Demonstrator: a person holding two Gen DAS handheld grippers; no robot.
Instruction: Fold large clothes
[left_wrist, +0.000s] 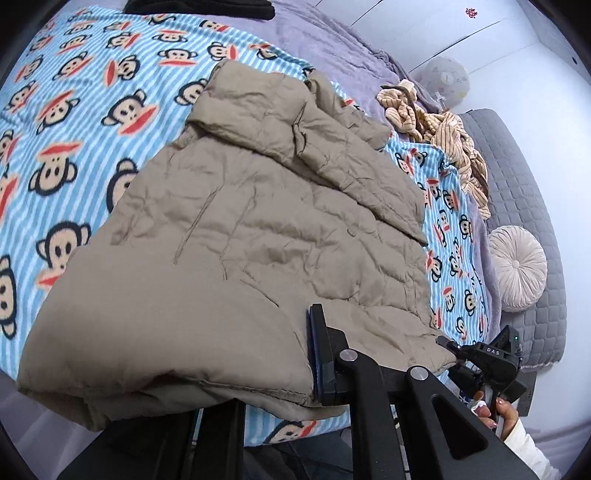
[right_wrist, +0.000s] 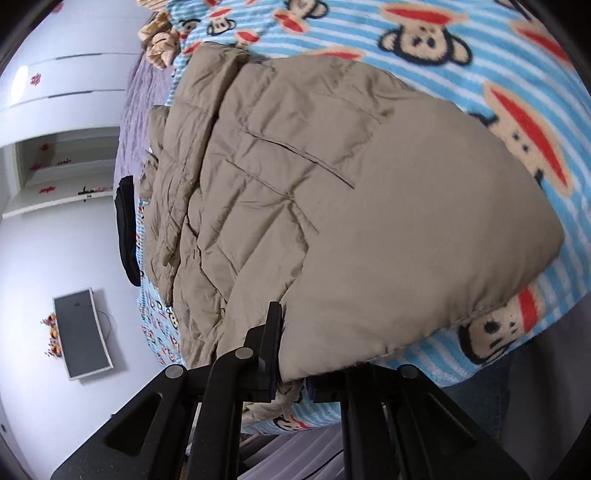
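Note:
A tan quilted puffer jacket (left_wrist: 266, 221) lies folded lengthwise on a blue striped monkey-print blanket (left_wrist: 92, 110). At the jacket's near hem my left gripper (left_wrist: 308, 354) is shut on the fabric, which drapes over and hides one finger. My right gripper (left_wrist: 448, 343), held by a hand (left_wrist: 496, 410), pinches the hem's right corner. In the right wrist view the same jacket (right_wrist: 351, 203) fills the middle. There my right gripper (right_wrist: 286, 354) is shut on the hem, with its right finger covered by cloth. The near hem is raised off the blanket (right_wrist: 480, 48).
A beige striped garment (left_wrist: 436, 129) is bunched at the blanket's far right. A round pale cushion (left_wrist: 517, 266) sits on a grey quilted cover (left_wrist: 524, 184). A black garment (right_wrist: 125, 229) lies at the blanket's far edge. A flat screen (right_wrist: 83, 334) hangs on the wall.

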